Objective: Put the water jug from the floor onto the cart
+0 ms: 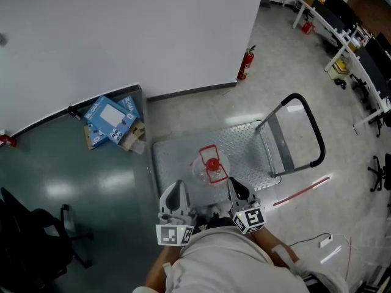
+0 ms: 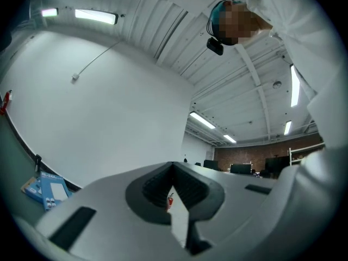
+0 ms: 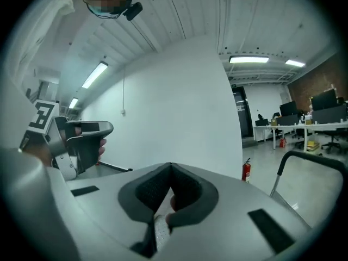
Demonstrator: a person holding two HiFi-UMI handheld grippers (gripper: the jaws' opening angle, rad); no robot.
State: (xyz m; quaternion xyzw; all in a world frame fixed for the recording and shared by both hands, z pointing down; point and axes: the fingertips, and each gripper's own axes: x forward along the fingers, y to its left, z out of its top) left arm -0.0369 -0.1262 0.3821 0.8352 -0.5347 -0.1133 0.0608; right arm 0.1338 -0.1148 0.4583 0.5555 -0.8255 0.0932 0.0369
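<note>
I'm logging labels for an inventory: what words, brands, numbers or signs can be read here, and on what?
Nothing reads legibly.
Blue boxes: white print, too small to read.
Fire extinguisher: label too small.
Water jug: no print visible.
Marker cubes: black-and-white square patterns, no words.

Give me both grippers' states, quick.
Left gripper: closed, holding nothing.
Right gripper: closed, holding nothing.

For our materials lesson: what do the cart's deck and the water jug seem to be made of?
Cart deck: probably metal, dull silver with an embossed tread pattern and soft glare.
Water jug: likely clear plastic, since the deck shows through it; its red cap looks like opaque plastic.
</note>
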